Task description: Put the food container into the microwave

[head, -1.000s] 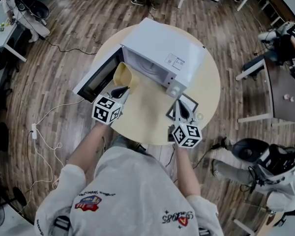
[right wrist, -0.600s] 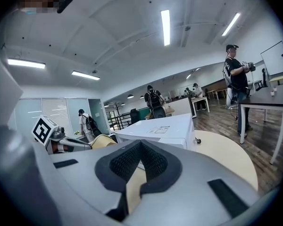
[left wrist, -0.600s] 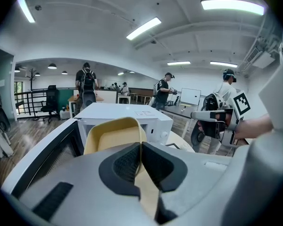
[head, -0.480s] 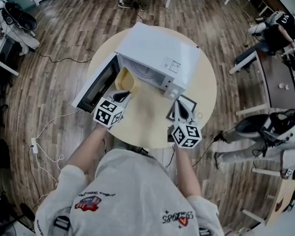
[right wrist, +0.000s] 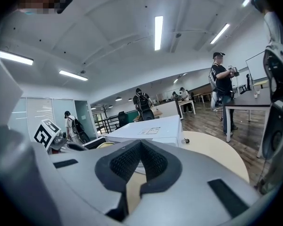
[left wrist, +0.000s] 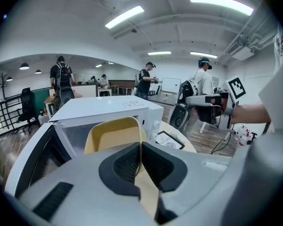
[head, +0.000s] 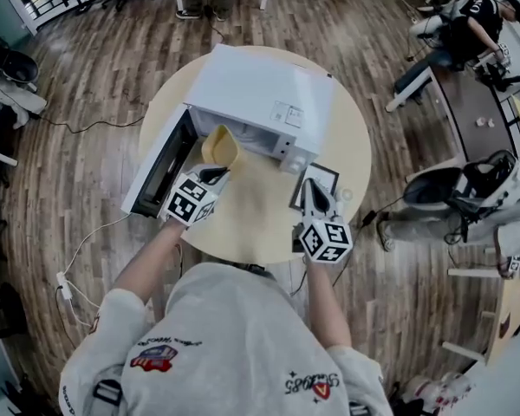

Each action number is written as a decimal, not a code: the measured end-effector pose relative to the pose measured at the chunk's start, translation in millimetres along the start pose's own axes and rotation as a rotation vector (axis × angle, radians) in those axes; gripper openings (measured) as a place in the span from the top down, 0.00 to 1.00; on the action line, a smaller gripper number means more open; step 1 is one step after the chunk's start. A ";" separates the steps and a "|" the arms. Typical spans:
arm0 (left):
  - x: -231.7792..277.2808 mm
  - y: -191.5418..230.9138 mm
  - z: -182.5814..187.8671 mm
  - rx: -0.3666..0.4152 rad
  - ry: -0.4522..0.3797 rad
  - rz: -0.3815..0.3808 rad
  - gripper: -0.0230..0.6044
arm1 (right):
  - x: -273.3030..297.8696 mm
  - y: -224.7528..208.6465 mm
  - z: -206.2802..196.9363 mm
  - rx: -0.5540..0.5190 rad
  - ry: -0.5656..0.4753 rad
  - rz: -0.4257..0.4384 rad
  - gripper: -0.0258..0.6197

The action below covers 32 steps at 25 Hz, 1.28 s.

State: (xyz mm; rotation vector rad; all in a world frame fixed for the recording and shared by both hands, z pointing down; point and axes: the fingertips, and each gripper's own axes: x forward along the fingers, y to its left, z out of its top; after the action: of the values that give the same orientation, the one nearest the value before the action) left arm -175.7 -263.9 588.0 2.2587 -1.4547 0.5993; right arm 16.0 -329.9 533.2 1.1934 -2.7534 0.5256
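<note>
Container (head: 219, 146) at the mouth of the microwave (head: 260, 89), and the left tool (head: 215, 174) has it pinched by its near wall, jaws clamped tight on that thin yellow edge. The left gripper view shows it plainly. The container (left wrist: 114, 135) stands tipped up just past the pads, hollow side seemingly toward the tool, with the open cavity right behind it. The door (head: 156, 172) hangs wide toward the left edge of the surface (head: 355, 146), so the way in looks free.

The job now, by the look of it, is to level the container out and slide it straight in. It should stay clear of the cavity's lip and the door, then sit flat on the oven floor before the jaws let go. A pinch on one thin wall is a slippery hold, so slow and steady would suit, as any twist could let it swing.

The right tool (head: 315, 189) is closed on nothing. It sits over a framed card (head: 329, 176) near the right near edge of the surface, well apart from the container.
</note>
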 end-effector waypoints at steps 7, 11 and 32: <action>23.2 -1.6 -13.7 0.053 0.040 -0.082 0.94 | -4.2 -12.3 -5.0 0.019 -0.017 -0.085 0.97; 32.9 3.3 -18.8 0.098 0.063 -0.103 0.94 | -4.4 -15.1 -9.2 0.026 -0.021 -0.118 0.97; 103.7 37.8 -58.2 0.568 0.302 -0.143 0.94 | -52.2 -34.2 -21.2 0.071 -0.066 -0.306 0.97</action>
State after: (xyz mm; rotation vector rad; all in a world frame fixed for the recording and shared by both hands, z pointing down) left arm -180.3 -325.5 696.4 2.4978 -1.0525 1.3782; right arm 75.7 -308.1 551.0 1.6380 -2.5507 0.5613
